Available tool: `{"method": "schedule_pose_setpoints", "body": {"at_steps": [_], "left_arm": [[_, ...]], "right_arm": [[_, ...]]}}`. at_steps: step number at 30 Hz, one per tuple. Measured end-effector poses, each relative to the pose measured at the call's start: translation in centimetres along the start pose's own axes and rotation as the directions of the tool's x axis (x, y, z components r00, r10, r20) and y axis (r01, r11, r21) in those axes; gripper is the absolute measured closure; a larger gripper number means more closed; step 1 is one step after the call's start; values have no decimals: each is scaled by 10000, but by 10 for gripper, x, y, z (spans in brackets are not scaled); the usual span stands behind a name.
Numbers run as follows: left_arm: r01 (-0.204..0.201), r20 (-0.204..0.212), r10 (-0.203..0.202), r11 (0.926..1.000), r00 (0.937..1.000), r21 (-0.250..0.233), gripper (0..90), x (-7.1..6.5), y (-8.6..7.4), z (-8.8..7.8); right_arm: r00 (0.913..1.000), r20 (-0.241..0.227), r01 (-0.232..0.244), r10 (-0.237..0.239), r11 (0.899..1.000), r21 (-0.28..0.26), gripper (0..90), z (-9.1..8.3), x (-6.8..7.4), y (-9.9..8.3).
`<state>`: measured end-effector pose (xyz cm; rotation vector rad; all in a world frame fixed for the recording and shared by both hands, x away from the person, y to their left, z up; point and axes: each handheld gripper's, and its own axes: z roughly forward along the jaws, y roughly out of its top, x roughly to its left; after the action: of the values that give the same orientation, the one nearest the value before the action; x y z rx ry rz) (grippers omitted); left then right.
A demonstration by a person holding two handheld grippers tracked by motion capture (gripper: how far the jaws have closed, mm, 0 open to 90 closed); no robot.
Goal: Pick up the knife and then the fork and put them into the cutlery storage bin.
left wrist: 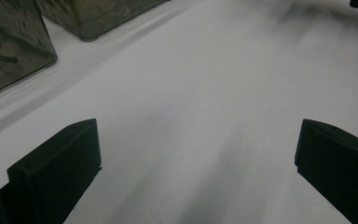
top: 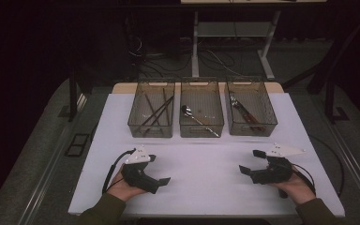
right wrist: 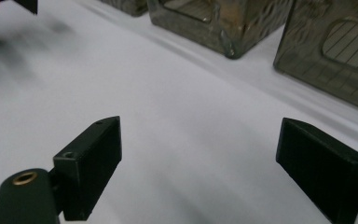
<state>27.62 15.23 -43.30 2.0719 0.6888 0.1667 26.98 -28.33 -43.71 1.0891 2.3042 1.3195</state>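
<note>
White tabletop (top: 201, 173) lies bare between my left gripper (top: 161, 169) and right gripper (top: 252, 162), both spread wide, holding nothing. Beyond, three clear bins (top: 201, 114) hold chopsticks (top: 157, 112), a spoon (top: 194, 118) and cutlery; I'd approach squarely.

White table (top: 201, 173) lying bare btwn left gripper (top: 158, 169) & right gripper (top: 250, 162), wide lane open across the near half. Three bins (top: 201, 130) standing side by side, blocking the far edge; narrow gaps btwn them.
</note>
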Motion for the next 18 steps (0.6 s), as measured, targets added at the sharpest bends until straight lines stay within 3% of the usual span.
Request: {"method": "schedule_pose_setpoints", "body": {"at_steps": [10, 18], "left_arm": [[-38, 29, 38, 10000, 10000, -26, 0, 0, 0, 0], [-21, -7, 21, 10000, 10000, -12, 0, 0, 0, 1]], "right_arm": [[9998, -133, 171, -168, 9996, 240, 140, -4, 12, -15], [9991, -183, 381, -374, 9986, 359, 140, -4, 13, -17]]}}
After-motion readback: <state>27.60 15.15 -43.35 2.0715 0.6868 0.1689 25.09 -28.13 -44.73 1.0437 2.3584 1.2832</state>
